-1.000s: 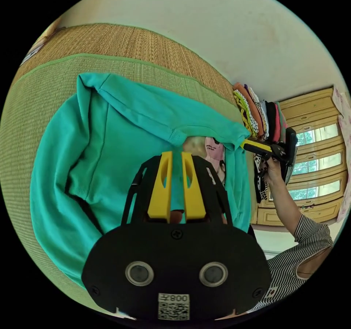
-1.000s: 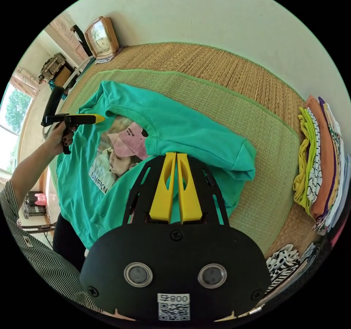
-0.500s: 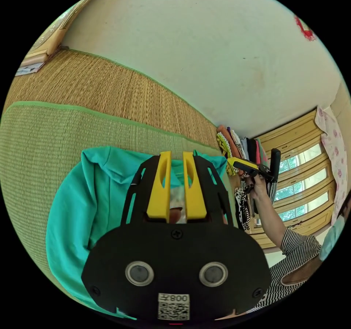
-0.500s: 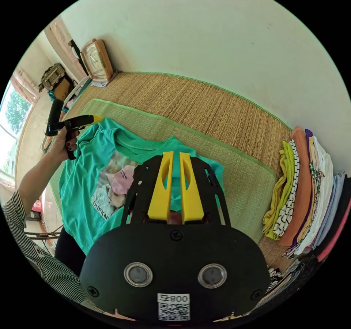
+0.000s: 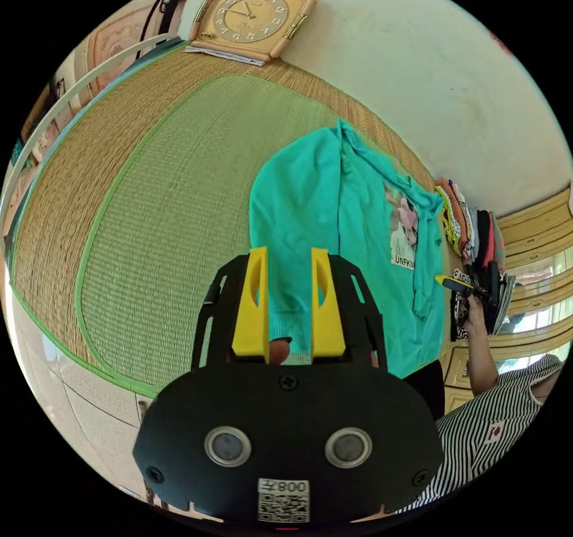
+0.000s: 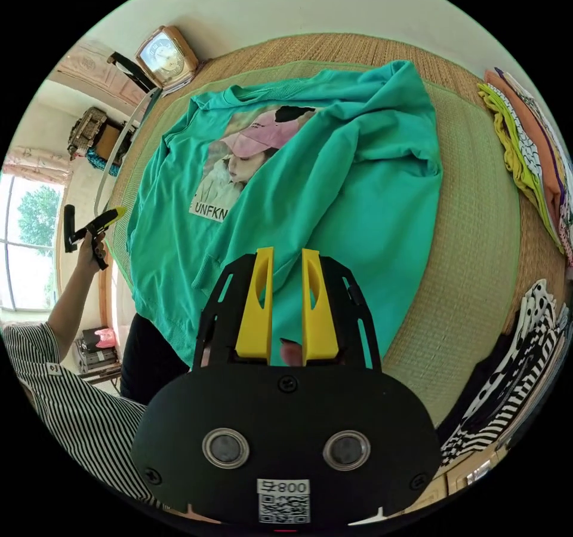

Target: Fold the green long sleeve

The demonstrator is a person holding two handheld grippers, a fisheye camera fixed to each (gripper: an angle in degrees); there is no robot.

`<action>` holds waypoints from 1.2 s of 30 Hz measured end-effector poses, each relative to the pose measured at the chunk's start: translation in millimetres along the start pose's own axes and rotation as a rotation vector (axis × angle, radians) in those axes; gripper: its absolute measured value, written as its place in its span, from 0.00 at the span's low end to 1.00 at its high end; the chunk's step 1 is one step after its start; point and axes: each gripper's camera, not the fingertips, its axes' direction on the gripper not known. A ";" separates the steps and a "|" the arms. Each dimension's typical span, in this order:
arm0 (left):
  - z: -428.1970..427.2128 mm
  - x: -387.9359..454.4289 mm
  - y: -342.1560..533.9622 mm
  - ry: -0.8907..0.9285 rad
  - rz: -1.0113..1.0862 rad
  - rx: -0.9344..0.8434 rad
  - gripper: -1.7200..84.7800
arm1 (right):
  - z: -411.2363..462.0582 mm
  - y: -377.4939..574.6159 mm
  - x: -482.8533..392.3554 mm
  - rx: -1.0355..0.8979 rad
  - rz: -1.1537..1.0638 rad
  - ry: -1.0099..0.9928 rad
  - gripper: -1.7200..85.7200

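The green long sleeve (image 5: 358, 214) lies front up on the green woven mat (image 5: 149, 214), its printed picture showing. One sleeve (image 5: 286, 226) runs down toward my left gripper (image 5: 289, 253), whose yellow jaws stand open with the cuff showing in the gap below them. In the right gripper view the shirt (image 6: 370, 190) spreads wide, the other sleeve (image 6: 298, 184) lying slantwise across its body. My right gripper (image 6: 287, 253) hovers open over the lower body. Each gripper appears small in the other's view, held in a hand: right gripper (image 5: 449, 283), left gripper (image 6: 110, 217).
A stack of folded clothes (image 6: 525, 131) sits at the mat's edge by the wall, with black-and-white patterned clothes (image 6: 525, 352) nearer. A clock (image 5: 250, 17) leans against the wall. The person's striped sleeve (image 6: 77, 393) is at the lower left.
Both grippers were shut on the shirt and holding it up. The shirt now lies flat on the mat, both pairs of jaws have opened, and the hands have drawn back.
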 end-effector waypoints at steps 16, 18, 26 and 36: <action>-18.5 17.1 -6.5 -0.068 -0.033 0.034 0.03 | -61.2 2.1 2.3 0.074 -0.010 -0.137 0.02; -24.5 21.3 -8.4 -0.058 -0.021 0.041 0.05 | -95.9 7.9 6.7 0.132 -0.023 -0.090 0.02; 23.9 34.9 8.4 -0.080 -0.009 -0.144 0.10 | -214.7 32.2 81.0 0.160 0.137 0.418 0.02; -6.5 52.0 2.2 -0.366 -0.028 0.025 0.04 | -210.6 44.4 146.6 0.237 0.464 0.449 0.03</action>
